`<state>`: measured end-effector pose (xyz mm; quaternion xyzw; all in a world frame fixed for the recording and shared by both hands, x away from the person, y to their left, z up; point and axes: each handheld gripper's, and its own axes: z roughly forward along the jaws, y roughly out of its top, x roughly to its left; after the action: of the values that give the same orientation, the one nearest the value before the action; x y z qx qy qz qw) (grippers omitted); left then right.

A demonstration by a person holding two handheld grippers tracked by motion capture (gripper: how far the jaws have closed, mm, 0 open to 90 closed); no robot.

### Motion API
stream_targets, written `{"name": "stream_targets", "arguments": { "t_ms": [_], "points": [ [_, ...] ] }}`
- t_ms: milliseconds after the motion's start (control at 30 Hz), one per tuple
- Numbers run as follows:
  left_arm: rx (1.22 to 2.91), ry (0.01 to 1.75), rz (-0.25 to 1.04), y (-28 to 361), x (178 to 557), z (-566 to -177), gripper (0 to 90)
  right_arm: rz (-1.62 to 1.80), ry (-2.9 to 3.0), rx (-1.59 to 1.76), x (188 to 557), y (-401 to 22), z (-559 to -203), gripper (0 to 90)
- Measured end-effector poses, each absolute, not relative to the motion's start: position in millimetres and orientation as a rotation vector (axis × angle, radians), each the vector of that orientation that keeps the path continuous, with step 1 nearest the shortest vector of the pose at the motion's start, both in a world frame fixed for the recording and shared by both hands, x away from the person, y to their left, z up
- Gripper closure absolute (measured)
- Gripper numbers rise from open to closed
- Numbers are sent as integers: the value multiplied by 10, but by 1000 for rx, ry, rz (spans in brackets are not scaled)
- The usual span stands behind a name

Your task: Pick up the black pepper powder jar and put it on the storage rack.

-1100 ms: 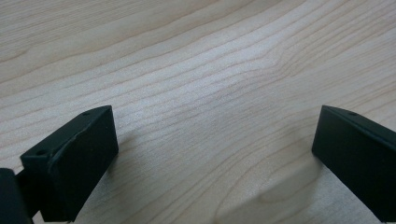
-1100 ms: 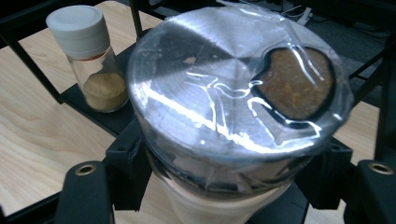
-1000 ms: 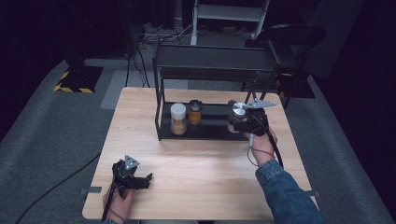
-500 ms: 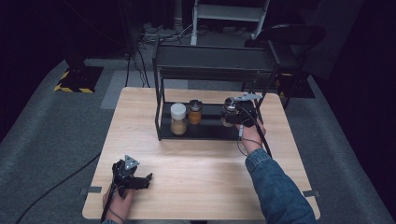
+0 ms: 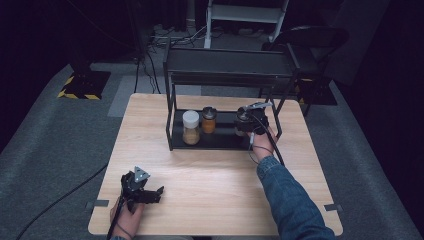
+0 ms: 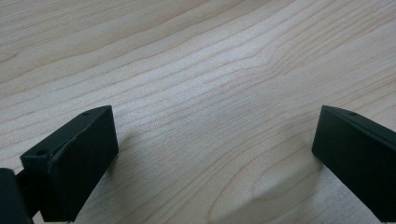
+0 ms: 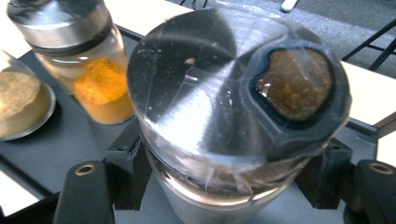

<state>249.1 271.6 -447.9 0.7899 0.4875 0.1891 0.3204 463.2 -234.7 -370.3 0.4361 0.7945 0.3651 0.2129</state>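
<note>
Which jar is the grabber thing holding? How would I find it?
Look at the black rack on the table, on its bottom shelf. Three jars stand in a row there; it's the rightmost jar, between the right gripper's jaws. Unlike the white-lidded jar and the orange jar, it holds brown spice.

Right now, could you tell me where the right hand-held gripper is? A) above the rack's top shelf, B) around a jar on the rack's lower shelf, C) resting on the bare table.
B: the right hand-held gripper has its jaws either side of a jar on the rack.

Light wooden table (image 5: 210, 175), black rack (image 5: 225, 80) on it, three jars on rack's bottom shelf (image 5: 220, 137)
</note>
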Motion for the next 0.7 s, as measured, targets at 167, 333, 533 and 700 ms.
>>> {"name": "stream_targets", "arguments": {
  "t_ms": [167,333,533,700],
  "points": [
    [2073,1288,498,2707,2488,-4479,2,1020,2210,1199,4707,-2344,-3809,303],
    [2070,1291,500,2701,2487,-4480,2,1042,2208,1210,4761,-2375,-3892,303],
    [2067,1299,503,2688,2488,-4478,2,1021,2212,1205,4795,-2366,-3949,303],
    [2067,1300,505,2685,2490,-4479,2,1020,2217,1213,4815,-2385,-3972,303]
  ]
}}
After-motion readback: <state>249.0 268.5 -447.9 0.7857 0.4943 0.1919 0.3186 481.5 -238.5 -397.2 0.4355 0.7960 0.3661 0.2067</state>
